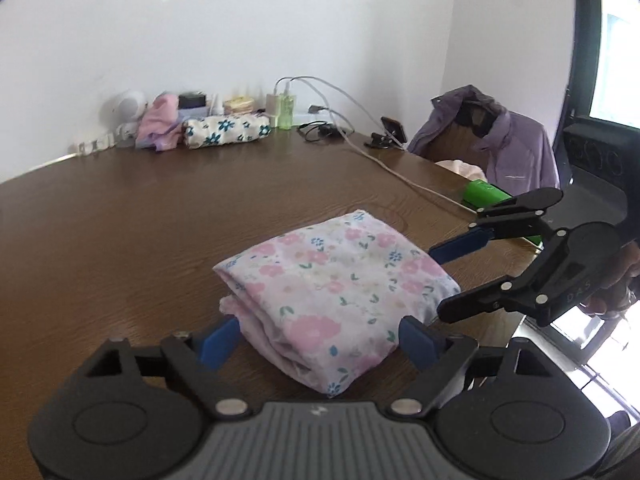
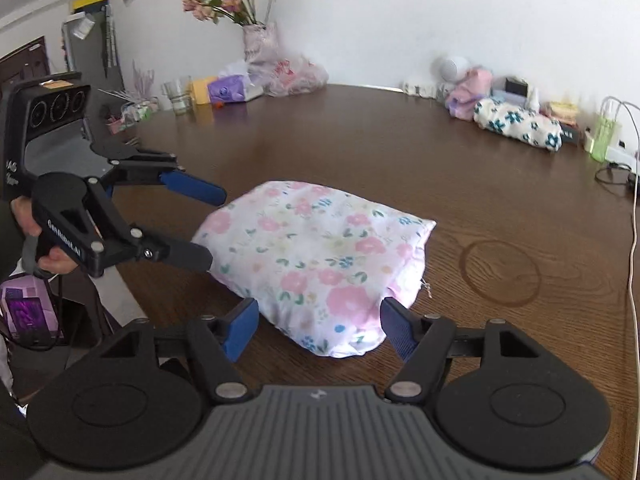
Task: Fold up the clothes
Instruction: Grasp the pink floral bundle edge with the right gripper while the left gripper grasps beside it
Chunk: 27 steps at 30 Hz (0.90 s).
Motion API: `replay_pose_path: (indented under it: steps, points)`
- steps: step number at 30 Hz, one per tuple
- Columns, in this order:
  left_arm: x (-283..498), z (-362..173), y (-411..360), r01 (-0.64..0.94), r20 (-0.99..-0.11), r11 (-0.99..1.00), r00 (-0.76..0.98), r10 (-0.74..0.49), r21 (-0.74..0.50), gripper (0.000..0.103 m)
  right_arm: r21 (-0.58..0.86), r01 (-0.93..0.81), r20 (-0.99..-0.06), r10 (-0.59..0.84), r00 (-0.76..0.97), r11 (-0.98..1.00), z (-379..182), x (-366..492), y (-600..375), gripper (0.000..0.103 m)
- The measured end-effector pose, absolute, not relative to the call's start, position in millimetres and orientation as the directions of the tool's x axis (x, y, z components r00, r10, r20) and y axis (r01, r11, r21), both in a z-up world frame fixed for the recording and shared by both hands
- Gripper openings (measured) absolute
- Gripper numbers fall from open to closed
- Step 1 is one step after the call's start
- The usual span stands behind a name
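Item: one garment (image 1: 332, 292), mine to fold. Thin white-to-lilac fabric printed with pink flowers, small blue blossoms and green leaves. State: folded into a compact, puffy, roughly rectangular bundle of several layers; the stacked folds show along its one side in the left wrist view. Pose: lying flat, top surface softly rounded and a little wrinkled. In the right wrist view the garment (image 2: 316, 260) shows one pointed corner jutting out at its far right, with a short loose thread hanging off the right edge.
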<state>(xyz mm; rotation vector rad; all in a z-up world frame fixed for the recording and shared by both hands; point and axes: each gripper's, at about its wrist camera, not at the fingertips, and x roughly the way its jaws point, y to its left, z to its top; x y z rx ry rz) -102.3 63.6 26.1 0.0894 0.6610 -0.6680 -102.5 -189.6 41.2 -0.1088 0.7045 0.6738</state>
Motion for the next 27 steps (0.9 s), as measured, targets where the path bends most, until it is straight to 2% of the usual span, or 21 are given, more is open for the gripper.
replay_pose_path:
  steps: [2, 3, 5, 6, 8, 11, 12, 13, 15, 17, 19, 21, 22, 27]
  points:
    - [-88.8, 25.8, 81.2, 0.529, -0.578, 0.805, 0.580, -0.574, -0.268, 0.087, 0.208, -0.544, -0.626, 0.538, 0.565, 0.813, 42.3, -93.8, -199.2, 0.071]
    - [-80.2, 24.8, 91.5, 0.475, -0.570, 0.809, 0.578, -0.584, -0.347, 0.091, 0.265, -0.500, -0.621, 0.543, 0.566, 0.824, 42.4, -87.3, -205.3, 0.076]
    - [-59.7, 19.4, 98.1, 0.339, -0.607, 0.831, 0.569, -0.555, -0.441, 0.092, 0.375, -0.377, -0.630, 0.531, 0.567, 0.847, 35.0, -70.1, -219.1, 0.077]
    - [-50.1, 16.9, 100.6, 0.273, -0.626, 0.836, 0.563, -0.540, -0.475, 0.090, 0.410, -0.340, -0.637, 0.533, 0.557, 0.846, 30.7, -62.5, -221.8, 0.076]
    - [-40.8, 15.7, 95.7, 0.241, -0.662, 0.863, 0.561, -0.497, -0.443, 0.087, 0.443, -0.315, -0.642, 0.542, 0.542, 0.839, 23.4, -53.4, -221.3, 0.072]
    - [-39.5, 15.6, 85.4, 0.286, -0.667, 0.855, 0.536, -0.517, -0.433, 0.072, 0.448, -0.326, -0.636, 0.553, 0.537, 0.832, 18.1, -50.3, -214.9, 0.060]
    - [-39.0, 14.7, 81.4, 0.300, -0.666, 0.847, 0.524, -0.531, -0.439, 0.063, 0.444, -0.331, -0.637, 0.553, 0.537, 0.833, 17.3, -49.4, -212.8, 0.051]
    - [-38.3, 13.9, 77.5, 0.313, -0.665, 0.839, 0.513, -0.544, -0.445, 0.054, 0.442, -0.338, -0.639, 0.556, 0.532, 0.831, 16.6, -47.3, -211.0, 0.047]
    - [-34.6, 12.3, 73.4, 0.304, -0.668, 0.835, 0.502, -0.550, -0.459, 0.043, 0.443, -0.349, -0.638, 0.564, 0.525, 0.826, 15.7, -43.9, -209.0, 0.040]
    - [-31.1, 8.5, 78.0, 0.270, -0.657, 0.821, 0.498, -0.567, -0.504, 0.037, 0.454, -0.359, -0.634, 0.579, 0.513, 0.816, 14.3, -41.6, -208.7, 0.035]
    - [-27.9, 4.5, 83.2, 0.244, -0.635, 0.795, 0.494, -0.594, -0.555, 0.026, 0.510, -0.345, -0.617, 0.614, 0.492, 0.788, 10.8, -36.4, -213.7, 0.026]
    - [-24.2, 2.9, 85.6, 0.229, -0.614, 0.772, 0.491, -0.618, -0.593, 0.021, 0.575, -0.315, -0.593, 0.649, 0.477, 0.755, 6.4, -31.8, -220.3, 0.016]
    - [-22.9, 4.3, 85.8, 0.228, -0.608, 0.767, 0.493, -0.622, -0.599, 0.018, 0.601, -0.301, -0.581, 0.663, 0.472, 0.741, 5.2, -30.2, -222.9, 0.015]
    - [-4.5, 30.5, 78.3, 0.270, -0.577, 0.761, 0.519, -0.631, -0.589, 0.015, 0.653, -0.283, -0.529, 0.690, 0.494, 0.702, 22.1, -15.7, -233.6, 0.011]
